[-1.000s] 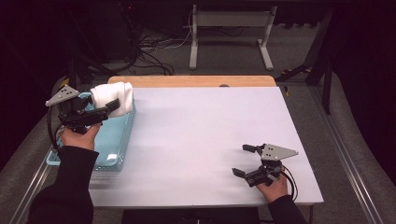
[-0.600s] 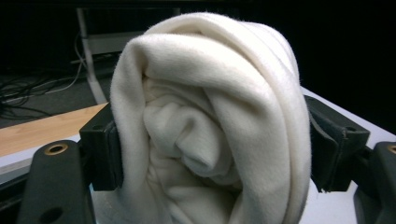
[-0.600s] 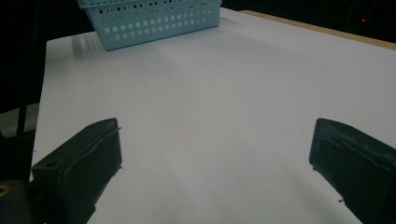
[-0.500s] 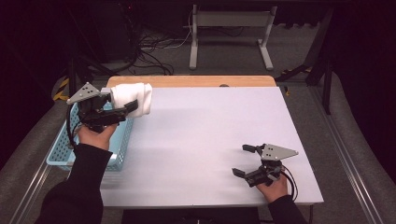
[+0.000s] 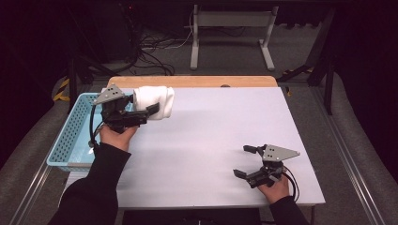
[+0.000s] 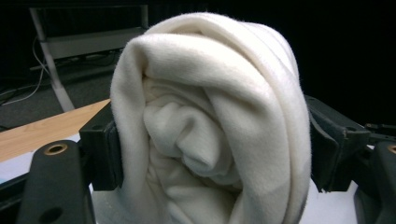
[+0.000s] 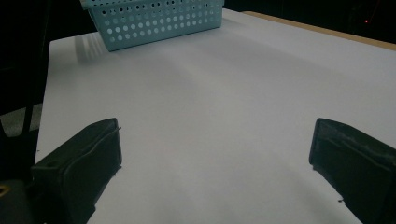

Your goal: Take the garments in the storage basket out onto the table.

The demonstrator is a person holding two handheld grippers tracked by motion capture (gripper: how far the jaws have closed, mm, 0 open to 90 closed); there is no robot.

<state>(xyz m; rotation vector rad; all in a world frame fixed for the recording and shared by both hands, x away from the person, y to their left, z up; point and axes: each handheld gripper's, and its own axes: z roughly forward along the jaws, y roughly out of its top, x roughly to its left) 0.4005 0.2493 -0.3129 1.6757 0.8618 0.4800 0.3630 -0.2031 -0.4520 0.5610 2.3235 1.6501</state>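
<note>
A rolled white towel [image 5: 154,101] hangs above the table's far left, just right of the blue basket [image 5: 75,136]. My left gripper [image 5: 151,109] is shut on it. In the left gripper view the towel roll [image 6: 210,126] sits end-on between the two black jaws, squeezed from both sides. My right gripper [image 5: 246,161] rests near the table's front right, open, with nothing between its jaws. In the right gripper view its gripper [image 7: 215,172] frames bare white tabletop, and the basket [image 7: 154,18] stands far off at the top.
The white table top [image 5: 211,140] has a wooden strip [image 5: 197,81] along its far edge. The perforated basket sits at the left edge, partly over it. Beyond the table lie cables and a metal stand [image 5: 230,33] on the dark floor.
My left gripper has carried the towel up out of the basket and rightward over the table's edge. The right gripper has stayed still.
</note>
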